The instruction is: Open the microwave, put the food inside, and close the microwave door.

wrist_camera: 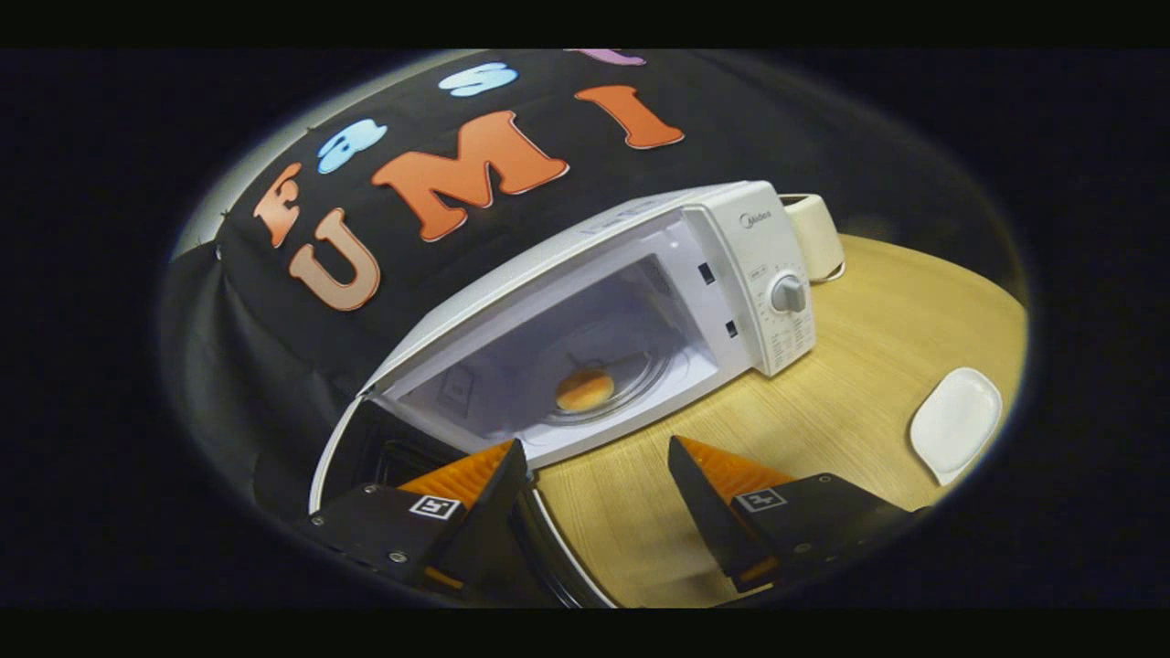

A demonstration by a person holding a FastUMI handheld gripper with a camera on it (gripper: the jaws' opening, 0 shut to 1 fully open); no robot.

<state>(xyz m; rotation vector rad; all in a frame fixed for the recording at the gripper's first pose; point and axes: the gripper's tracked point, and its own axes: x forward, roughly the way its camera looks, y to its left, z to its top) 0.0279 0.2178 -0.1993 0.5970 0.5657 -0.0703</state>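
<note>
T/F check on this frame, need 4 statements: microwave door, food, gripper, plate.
1. The microwave door is shut. False: it hangs open.
2. The bun lies inside, on the glass turntable. True.
3. The gripper is shut on the bun. False: its fingers are apart, holding nothing.
4. A white plate sits on the wooden table beside the microwave. True.

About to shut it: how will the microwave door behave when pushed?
The door hangs wide open on its side hinge, so it should swing freely. The open gripper holds nothing. The microwave looks boxy and probably heavy, unlikely to slide.
</note>
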